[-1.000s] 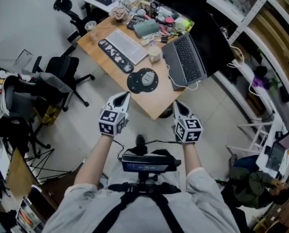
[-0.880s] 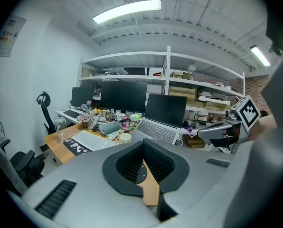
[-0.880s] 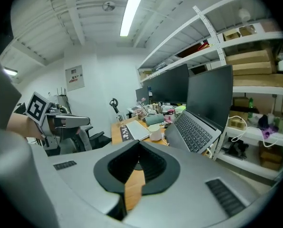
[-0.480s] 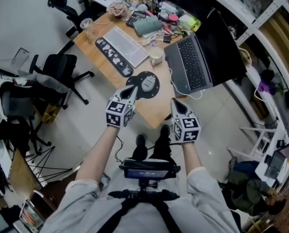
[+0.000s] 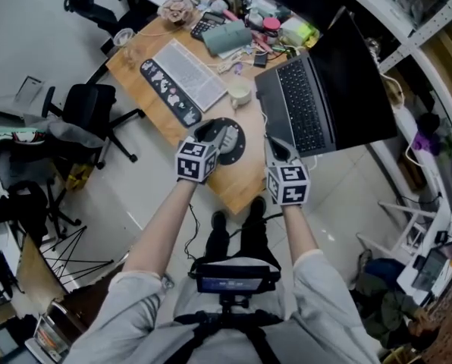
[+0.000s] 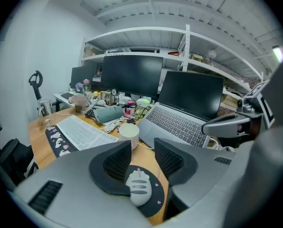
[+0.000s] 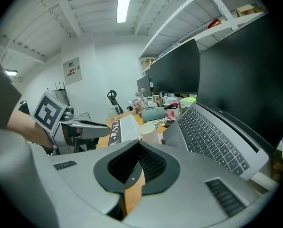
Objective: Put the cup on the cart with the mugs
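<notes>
The round, pale, smooth cup (image 5: pixel 240 91) stands at upper centre on the wooden counter (image 5: pixel 245 180), just left of the laptop (image 5: pixel 302 101). The left gripper (image 5: pixel 225 136), its ribbed pads spread and empty, hovers over a round black mouse pad (image 5: pixel 240 147). The right gripper (image 5: pixel 275 148) is clenched on nothing.

A: Any readable text?
B: None. Wall sign (image 7: pixel 71 70), far beyond the fingers (image 7: pixel 153 164) of the right gripper (image 7: pixel 139 144): print too small to read.
A: Marker cubes?
B: Left cube (image 5: pixel 195 160) and right cube (image 5: pixel 287 184): black-and-white square patterns only, no letters or digits.
A: Laptop?
B: Laptop (image 7: pixel 212 137), just right of those fingers: key legends blurred. Chest screen (image 5: pixel 230 284): bluish, illegible.
</notes>
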